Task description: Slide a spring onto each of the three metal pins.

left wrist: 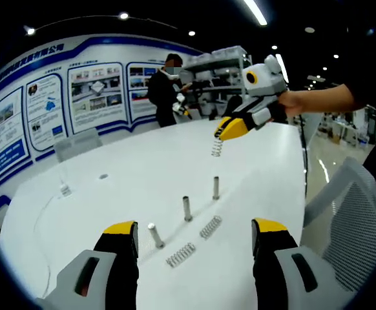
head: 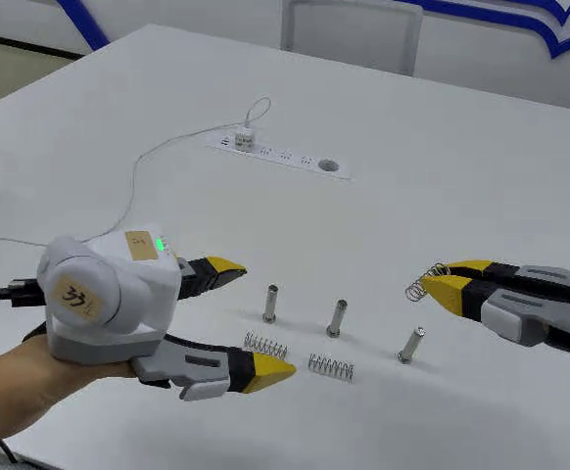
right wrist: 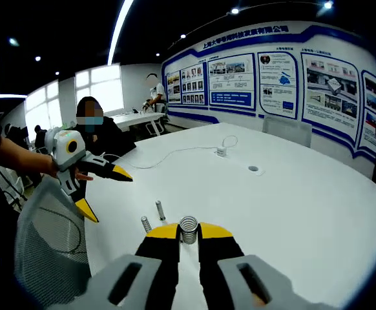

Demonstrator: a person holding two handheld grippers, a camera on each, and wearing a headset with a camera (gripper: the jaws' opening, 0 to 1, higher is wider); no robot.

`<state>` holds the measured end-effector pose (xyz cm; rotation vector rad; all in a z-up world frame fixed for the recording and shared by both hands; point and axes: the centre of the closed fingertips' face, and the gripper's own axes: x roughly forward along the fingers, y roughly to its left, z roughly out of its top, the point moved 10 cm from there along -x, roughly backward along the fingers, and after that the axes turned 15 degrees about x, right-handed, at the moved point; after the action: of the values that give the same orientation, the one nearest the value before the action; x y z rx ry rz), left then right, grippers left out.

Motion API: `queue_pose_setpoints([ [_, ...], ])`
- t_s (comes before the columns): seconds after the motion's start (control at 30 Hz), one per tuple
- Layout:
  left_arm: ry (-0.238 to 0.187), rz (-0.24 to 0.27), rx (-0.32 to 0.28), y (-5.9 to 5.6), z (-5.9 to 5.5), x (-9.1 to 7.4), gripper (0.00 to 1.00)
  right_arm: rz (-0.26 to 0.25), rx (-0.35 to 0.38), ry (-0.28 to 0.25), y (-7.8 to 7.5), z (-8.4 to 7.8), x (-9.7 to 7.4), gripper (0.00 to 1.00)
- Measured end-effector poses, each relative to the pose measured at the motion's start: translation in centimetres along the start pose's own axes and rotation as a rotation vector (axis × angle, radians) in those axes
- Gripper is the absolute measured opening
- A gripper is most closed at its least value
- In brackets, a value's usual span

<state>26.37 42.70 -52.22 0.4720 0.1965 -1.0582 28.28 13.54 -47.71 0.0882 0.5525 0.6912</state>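
On the white counter (head: 442,147) 3 pins (head: 337,317) are stood with 2 springs (head: 331,366) laid at their 6 o'clock, and, with the left gripper (head: 261,318) jaws held apart, the spring (head: 422,284) clamped in the right gripper (head: 440,286) jaws should be aligned coaxially over the 3 o'clock pin (head: 411,344).

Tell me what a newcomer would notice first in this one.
The right gripper, at the right over the white table, is shut on a spring held in the air. Between the grippers stand three bare metal pins in a row, with two loose springs lying in front of them. The left gripper hangs wide open at the left.
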Motion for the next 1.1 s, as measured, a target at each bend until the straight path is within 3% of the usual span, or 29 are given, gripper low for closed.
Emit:
queue_pose_setpoints([
  [0.33, 0.024, 0.055, -0.033, 0.0, -1.8, -0.4, 0.85, -0.073, 0.032, 0.044, -1.1, -1.9, 0.6, 0.1],
  [0.63, -0.018, 0.073, -0.067, 0.0, -1.9, -0.1, 0.89, -0.099, 0.068, 0.059, -1.9, -2.5, 1.0, 0.1],
  [1.1, -0.014, 0.067, -0.107, -0.8, -2.8, 0.3, 0.93, -0.124, 0.05, 0.105, -2.5, -3.1, 1.7, 0.1],
])
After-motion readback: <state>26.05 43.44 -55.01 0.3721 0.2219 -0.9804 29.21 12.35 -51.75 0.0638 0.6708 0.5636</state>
